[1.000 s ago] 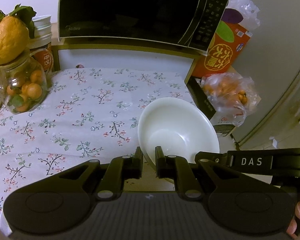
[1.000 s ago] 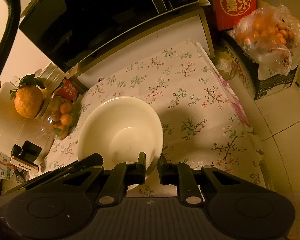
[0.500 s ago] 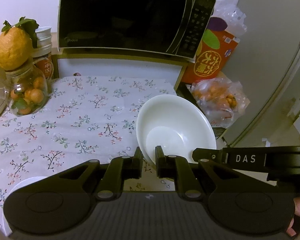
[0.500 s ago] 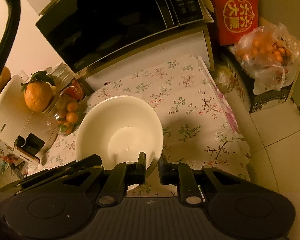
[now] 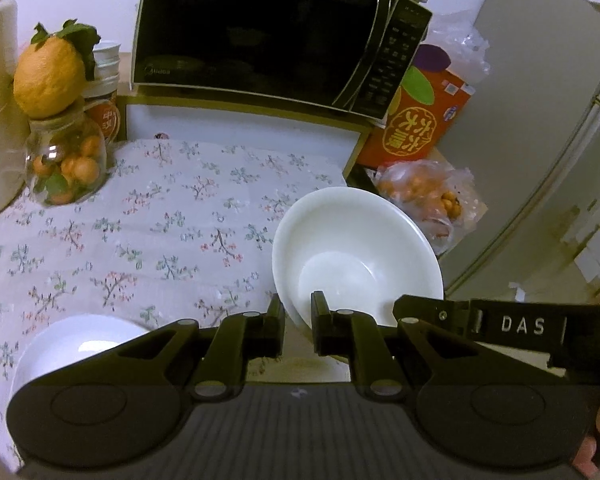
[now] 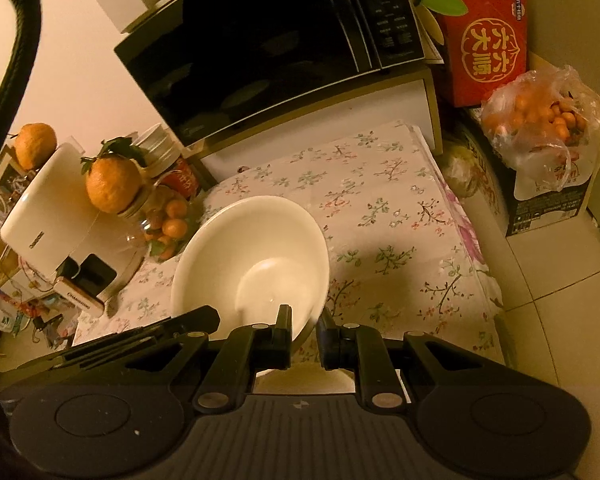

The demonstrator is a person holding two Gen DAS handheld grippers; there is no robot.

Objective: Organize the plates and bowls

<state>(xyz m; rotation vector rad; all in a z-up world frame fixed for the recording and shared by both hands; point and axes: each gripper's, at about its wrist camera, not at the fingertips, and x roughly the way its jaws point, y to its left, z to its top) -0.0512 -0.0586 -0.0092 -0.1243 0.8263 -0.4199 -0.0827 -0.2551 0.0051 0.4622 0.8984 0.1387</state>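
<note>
- While both grippers, left (image 5: 296, 314) and right (image 6: 304, 326), pinch one bowl's (image 5: 356, 256) rim above the table's (image 5: 160, 216) right edge, we carry it.
- A second dish (image 5: 76, 346) near the front edge remains unsorted.

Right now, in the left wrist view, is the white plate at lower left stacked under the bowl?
No. The plate lies alone on the floral cloth, well left of the bowl.
</note>
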